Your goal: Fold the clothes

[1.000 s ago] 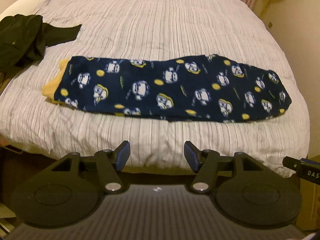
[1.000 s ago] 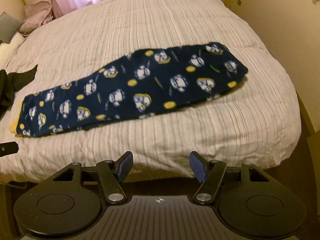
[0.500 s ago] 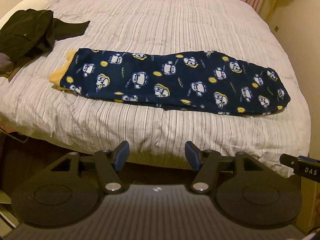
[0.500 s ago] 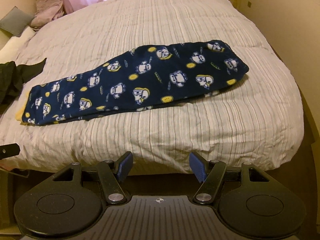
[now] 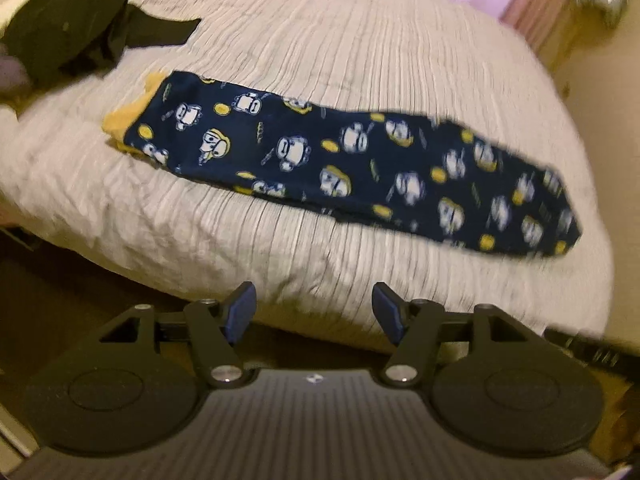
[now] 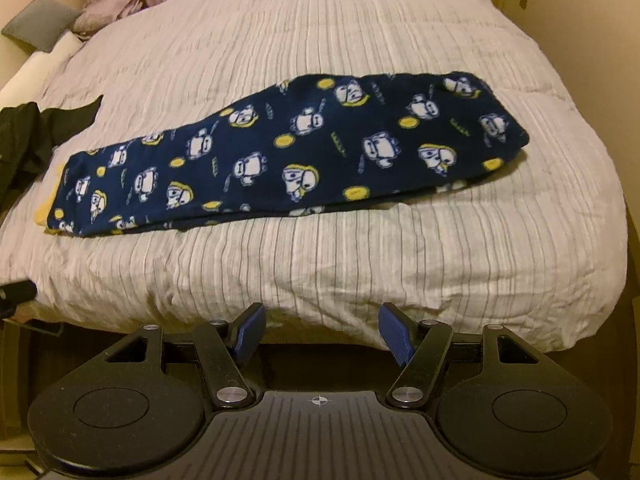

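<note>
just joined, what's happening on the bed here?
A person holds a two-finger gripper in each hand, facing a bed to fold clothes. The navy printed fleece pants lie flat across the striped cover, folded lengthwise into a long strip with the yellow cuff at the left end. The left gripper and right gripper are both open, empty, and off the near edge of the bed, touching nothing. A dark garment sits crumpled at the far left.

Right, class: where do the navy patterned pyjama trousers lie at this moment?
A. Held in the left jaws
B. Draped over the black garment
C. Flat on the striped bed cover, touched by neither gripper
C: the pyjama trousers lie flat on the bed cover, with both grippers open and well short of them.
</note>
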Available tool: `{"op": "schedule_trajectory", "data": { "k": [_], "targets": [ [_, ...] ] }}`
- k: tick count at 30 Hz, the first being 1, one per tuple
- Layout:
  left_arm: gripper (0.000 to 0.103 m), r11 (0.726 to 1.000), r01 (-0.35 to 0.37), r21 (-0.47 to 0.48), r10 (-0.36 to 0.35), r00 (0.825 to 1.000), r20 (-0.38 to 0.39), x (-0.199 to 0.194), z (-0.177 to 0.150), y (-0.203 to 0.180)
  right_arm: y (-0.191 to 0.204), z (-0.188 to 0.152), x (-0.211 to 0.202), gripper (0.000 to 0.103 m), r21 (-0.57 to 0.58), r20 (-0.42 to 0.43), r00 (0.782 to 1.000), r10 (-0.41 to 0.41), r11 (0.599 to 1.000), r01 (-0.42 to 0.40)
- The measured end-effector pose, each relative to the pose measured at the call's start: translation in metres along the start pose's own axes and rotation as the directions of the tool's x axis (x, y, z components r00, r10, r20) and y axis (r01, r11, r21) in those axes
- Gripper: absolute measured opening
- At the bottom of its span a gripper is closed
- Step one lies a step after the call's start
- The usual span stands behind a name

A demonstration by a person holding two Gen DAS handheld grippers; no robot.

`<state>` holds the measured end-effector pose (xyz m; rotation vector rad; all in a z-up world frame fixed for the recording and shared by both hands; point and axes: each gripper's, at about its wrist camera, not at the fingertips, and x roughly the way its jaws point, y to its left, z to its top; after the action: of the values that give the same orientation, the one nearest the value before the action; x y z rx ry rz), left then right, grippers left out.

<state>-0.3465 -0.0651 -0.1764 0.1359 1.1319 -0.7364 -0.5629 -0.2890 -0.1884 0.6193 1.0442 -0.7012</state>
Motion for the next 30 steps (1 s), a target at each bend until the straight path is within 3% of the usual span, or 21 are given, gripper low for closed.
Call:
{"op": "schedule_trajectory", "data": {
  "k": [3, 6, 12, 17, 21, 23, 27, 30],
  "targets": [
    [0.06, 0.97, 0.12, -0.21, -0.111, 0.993, 0.051, 0.015, 0.008, 0.043, -0.003, 0.005, 0.012, 0.066, 0.022, -0.016, 1.0, -0.008, 1.0, 0.008],
    [0.06, 0.899, 0.158, -0.408, -0.133, 0.987, 0.09, 0.035, 0.02, 0.089, -0.007, 0.013, 0.027, 0.066, 0.049, -0.041, 0.999, -0.036, 0.998, 0.038],
    [0.06, 0.814, 0.092, -0.574, -0.053, 0.995, 0.085, 0.079, 0.059, 0.155, 0.0, 0.044, 0.063, 0.066, 0.091, -0.103, 0.99, -0.099, 0.99, 0.109],
    [0.062, 0.702, 0.132, -0.7, -0.037, 0.988, 0.15, 0.134, 0.088, 0.214, 0.033, 0.082, 0.103, 0.066, 0.075, -0.142, 0.98, -0.137, 0.986, 0.149],
    [0.062, 0.639, 0.116, -0.76, 0.003, 0.988, 0.152, 0.184, 0.106, 0.254, 0.066, 0.112, 0.137, 0.066, 0.043, -0.15, 0.979, -0.138, 0.988, 0.146],
    [0.062, 0.627, 0.115, -0.77, 0.01, 0.988, 0.155, 0.205, 0.112, 0.269, 0.078, 0.124, 0.15, 0.066, 0.046, -0.136, 0.982, -0.13, 0.989, 0.137],
    [0.062, 0.631, 0.11, -0.768, 0.045, 0.983, 0.178, 0.233, 0.118, 0.295, 0.083, 0.144, 0.172, 0.066, 0.091, -0.123, 0.981, -0.148, 0.983, 0.16],
    [0.06, 0.669, 0.122, -0.734, 0.056, 0.976, 0.212, 0.245, 0.124, 0.305, 0.081, 0.151, 0.186, 0.066, 0.122, -0.129, 0.978, -0.165, 0.976, 0.181]
  ]
}}
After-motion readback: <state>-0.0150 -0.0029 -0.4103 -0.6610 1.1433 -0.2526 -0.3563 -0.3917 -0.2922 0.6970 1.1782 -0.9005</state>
